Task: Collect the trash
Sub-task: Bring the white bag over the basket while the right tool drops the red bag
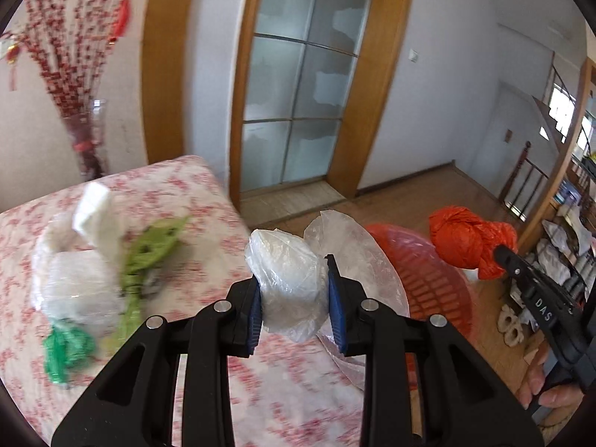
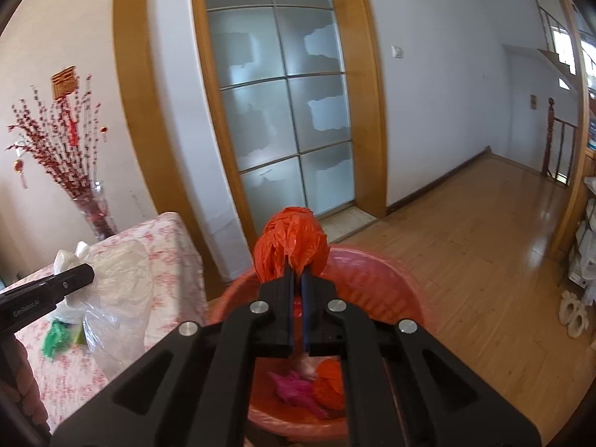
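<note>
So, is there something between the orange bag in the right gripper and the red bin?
Nothing visible. The orange bag, clamped in the right gripper, hangs directly above the open red bin, with no object between them.

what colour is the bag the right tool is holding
Orange-red. The knotted plastic bag pinched in the right tool shows best in the right wrist view.

Two wrist fisheye views, looking forward and downward.
Both face the frosted-glass wooden-framed door, sharing the red plastic basket.
</note>
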The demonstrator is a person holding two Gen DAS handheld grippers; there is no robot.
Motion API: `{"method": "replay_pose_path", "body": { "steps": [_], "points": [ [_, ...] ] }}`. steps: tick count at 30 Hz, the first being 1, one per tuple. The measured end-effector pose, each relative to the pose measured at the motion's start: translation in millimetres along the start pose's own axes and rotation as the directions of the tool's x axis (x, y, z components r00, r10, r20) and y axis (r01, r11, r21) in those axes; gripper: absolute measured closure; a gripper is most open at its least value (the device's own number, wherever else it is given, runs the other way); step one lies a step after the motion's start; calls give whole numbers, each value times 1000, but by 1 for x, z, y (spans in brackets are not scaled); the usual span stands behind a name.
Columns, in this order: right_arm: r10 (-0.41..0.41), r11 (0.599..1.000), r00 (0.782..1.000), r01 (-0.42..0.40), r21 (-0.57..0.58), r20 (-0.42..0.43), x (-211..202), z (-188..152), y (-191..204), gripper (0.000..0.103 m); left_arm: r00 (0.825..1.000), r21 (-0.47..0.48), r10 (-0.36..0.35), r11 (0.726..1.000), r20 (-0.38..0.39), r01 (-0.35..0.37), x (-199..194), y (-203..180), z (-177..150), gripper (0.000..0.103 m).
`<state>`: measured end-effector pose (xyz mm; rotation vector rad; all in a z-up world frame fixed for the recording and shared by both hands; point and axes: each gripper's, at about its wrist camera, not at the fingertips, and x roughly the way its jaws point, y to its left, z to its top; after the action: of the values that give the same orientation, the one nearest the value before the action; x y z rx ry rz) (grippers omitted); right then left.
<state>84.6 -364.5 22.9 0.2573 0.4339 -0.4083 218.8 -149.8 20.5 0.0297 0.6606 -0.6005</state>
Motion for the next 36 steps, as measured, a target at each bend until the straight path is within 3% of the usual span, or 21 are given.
{"method": "replay_pose_path", "body": {
  "steps": [10,28,32,36],
  "points": [
    [-45,998,999,46,46,-30,19,-13,-37,98,998,66,-33,997,-44,36,44,-53,-3,73],
    [-56,995,996,61,74,-68,47,-23,-62,98,987,80,-82,992,-135,93,89,-81,-19,70],
    [-47,995,996,54,86,-78,51,-24,-65,90,985,78,-81,993,-149,93,93,-84,-22,60],
    [-48,993,995,57,106,-83,54,-25,-66,71,984,69,-73,994,-161,85,95,-82,-24,49]
  ]
}}
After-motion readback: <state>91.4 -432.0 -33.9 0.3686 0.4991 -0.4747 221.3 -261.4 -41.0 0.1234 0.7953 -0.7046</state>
